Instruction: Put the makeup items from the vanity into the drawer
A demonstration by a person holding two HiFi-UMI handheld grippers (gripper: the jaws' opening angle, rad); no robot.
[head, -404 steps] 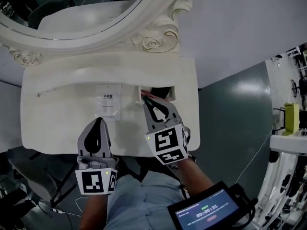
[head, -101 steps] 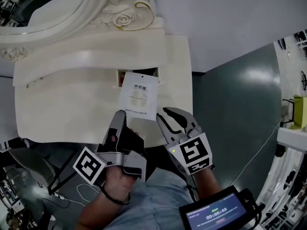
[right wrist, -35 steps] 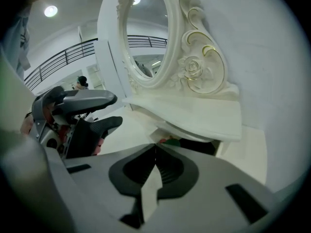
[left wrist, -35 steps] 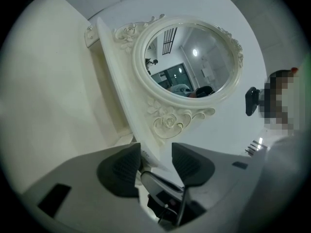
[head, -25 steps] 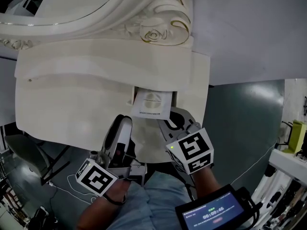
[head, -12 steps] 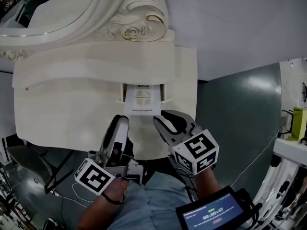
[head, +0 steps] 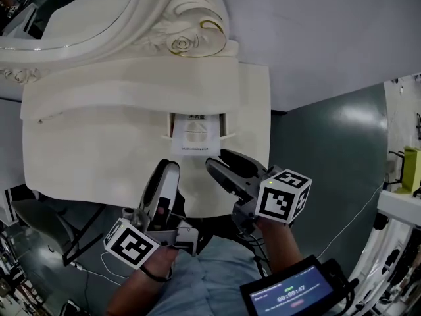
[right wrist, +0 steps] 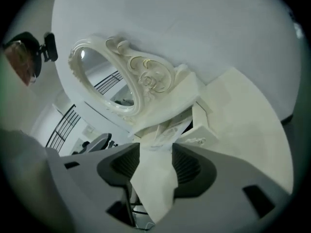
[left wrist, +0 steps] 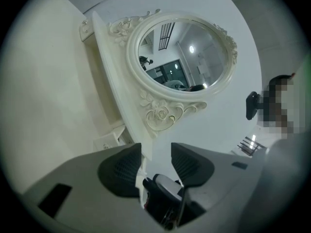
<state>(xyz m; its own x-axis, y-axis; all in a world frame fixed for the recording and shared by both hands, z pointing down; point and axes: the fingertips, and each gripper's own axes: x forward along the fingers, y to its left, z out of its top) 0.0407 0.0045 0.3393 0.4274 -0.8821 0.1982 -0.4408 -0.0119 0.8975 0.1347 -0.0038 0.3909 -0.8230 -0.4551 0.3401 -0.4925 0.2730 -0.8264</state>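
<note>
A white makeup packet [head: 195,137] lies in the small open drawer [head: 227,135] at the back of the white vanity [head: 99,150]; its near end sticks out over the drawer's front. My right gripper [head: 218,159] sits just in front of it, its jaws having just opened, with nothing between them. In the right gripper view the packet [right wrist: 167,129] and drawer [right wrist: 210,126] show beyond the open right gripper [right wrist: 155,155]. My left gripper [head: 170,170] hovers over the vanity's front edge, left of the packet. The left gripper [left wrist: 155,155] is open and empty.
An oval mirror in an ornate carved frame [head: 191,41] rises behind the drawer. A shelf ledge [head: 85,87] runs along the vanity's back. A tablet screen [head: 289,293] hangs at the person's waist. Dark green floor [head: 329,150] lies to the right.
The right gripper has opened, let go of the packet and rolled so its marker cube now faces right. The packet has settled into the drawer. The left gripper has hardly moved.
</note>
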